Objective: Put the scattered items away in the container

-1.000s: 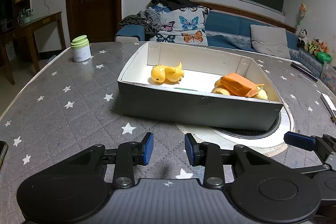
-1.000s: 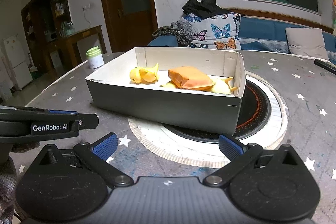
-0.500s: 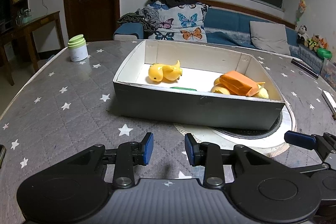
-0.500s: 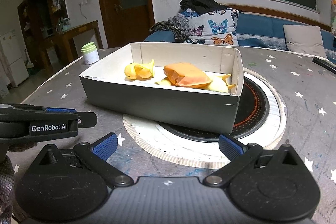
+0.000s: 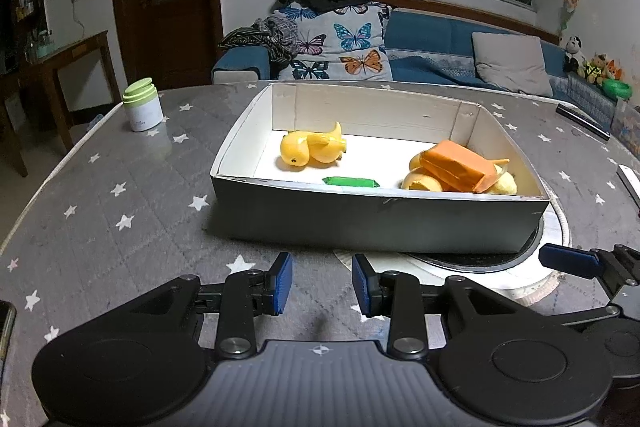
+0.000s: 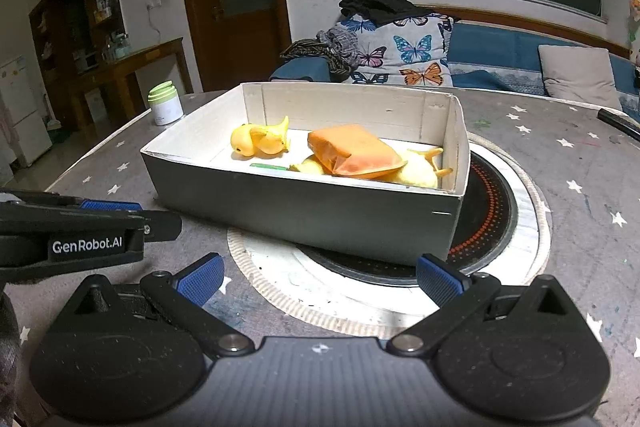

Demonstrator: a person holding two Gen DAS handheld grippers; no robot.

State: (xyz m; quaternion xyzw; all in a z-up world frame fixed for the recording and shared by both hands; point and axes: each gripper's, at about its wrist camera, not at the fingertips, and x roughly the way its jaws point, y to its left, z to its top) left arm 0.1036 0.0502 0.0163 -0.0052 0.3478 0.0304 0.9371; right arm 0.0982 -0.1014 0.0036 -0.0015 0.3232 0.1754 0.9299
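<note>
On the star-printed grey tablecloth (image 5: 120, 195) of the left wrist view, the cardboard box (image 5: 376, 219) sat near the middle, its long axis running left to right across the picture, partly over a round black hotplate (image 5: 480, 261). The box had grey outer walls and a white lining. Inside it, a glossy yellow toy duck (image 5: 310, 149) lay on its side at the left, head toward the near wall and tail up toward the far wall. A small green wrapped sweet (image 5: 351, 181) lay along the near wall. At the right, a flat orange packet (image 5: 458, 165) rested tilted on a heap of rounded yellow toys (image 5: 424, 181). The left gripper (image 5: 322, 285) hovered before the box, its blue ribbed pads a narrow gap apart with nothing between them. A white jar with a green lid (image 5: 142, 105) stood well apart at the far left.

From the right wrist view, the box (image 6: 320, 215) ran diagonally, its right end over the hotplate (image 6: 488, 215). The duck (image 6: 262, 141), sweet (image 6: 269, 167) and packet (image 6: 354, 151) lay inside. The right gripper (image 6: 320, 279) stood spread wide and empty, short of the near wall. The left gripper (image 6: 112, 206) showed side-on at the left edge
</note>
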